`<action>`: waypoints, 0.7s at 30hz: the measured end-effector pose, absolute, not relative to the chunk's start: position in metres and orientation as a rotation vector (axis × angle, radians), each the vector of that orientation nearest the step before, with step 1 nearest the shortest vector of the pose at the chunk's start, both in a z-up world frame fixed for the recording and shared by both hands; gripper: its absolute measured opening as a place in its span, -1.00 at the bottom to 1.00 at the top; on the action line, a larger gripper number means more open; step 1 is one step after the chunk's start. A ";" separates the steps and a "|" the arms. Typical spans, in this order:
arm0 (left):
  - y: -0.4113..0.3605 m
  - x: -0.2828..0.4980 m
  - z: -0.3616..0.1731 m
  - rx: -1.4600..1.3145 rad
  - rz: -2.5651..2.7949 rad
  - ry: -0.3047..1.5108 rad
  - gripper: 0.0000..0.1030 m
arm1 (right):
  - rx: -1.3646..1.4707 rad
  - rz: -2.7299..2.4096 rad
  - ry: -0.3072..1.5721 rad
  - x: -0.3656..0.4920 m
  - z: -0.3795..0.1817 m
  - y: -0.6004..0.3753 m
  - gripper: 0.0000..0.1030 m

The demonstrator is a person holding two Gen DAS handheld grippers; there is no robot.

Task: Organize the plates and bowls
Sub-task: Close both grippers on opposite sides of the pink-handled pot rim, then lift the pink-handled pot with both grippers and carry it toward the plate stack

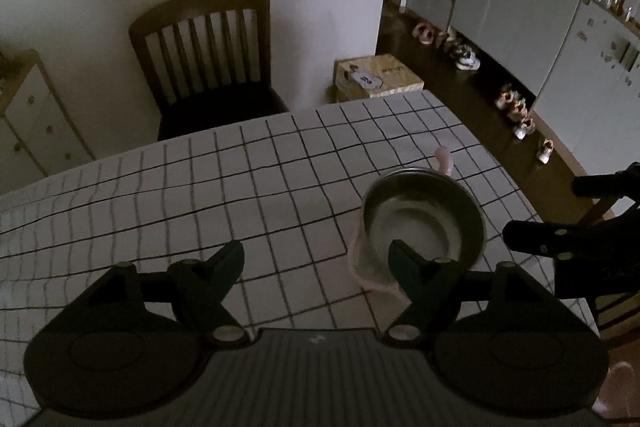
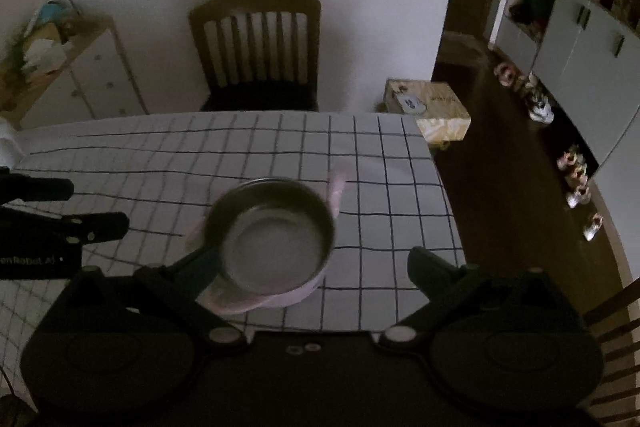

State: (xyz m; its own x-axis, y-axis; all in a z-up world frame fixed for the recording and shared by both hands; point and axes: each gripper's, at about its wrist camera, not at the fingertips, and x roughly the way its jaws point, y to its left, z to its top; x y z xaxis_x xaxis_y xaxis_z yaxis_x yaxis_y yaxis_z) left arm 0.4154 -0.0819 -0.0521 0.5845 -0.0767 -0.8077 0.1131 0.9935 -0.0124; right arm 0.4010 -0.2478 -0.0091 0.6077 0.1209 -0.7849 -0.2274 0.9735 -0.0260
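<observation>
Near the table's right edge, on the checked cloth, sits a steel bowl nested in a pink handled dish. Left gripper hangs over the cloth just beside it, jaws apart, nothing btwn them. Right gripper is spread wide w/ the bowl in its gap; pads don't press it. Dark chair stands at the far edge.
</observation>
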 end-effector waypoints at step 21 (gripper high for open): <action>-0.125 0.495 -0.120 0.116 -0.143 1.111 -0.09 | -0.055 0.161 1.099 0.462 -0.071 -0.266 0.07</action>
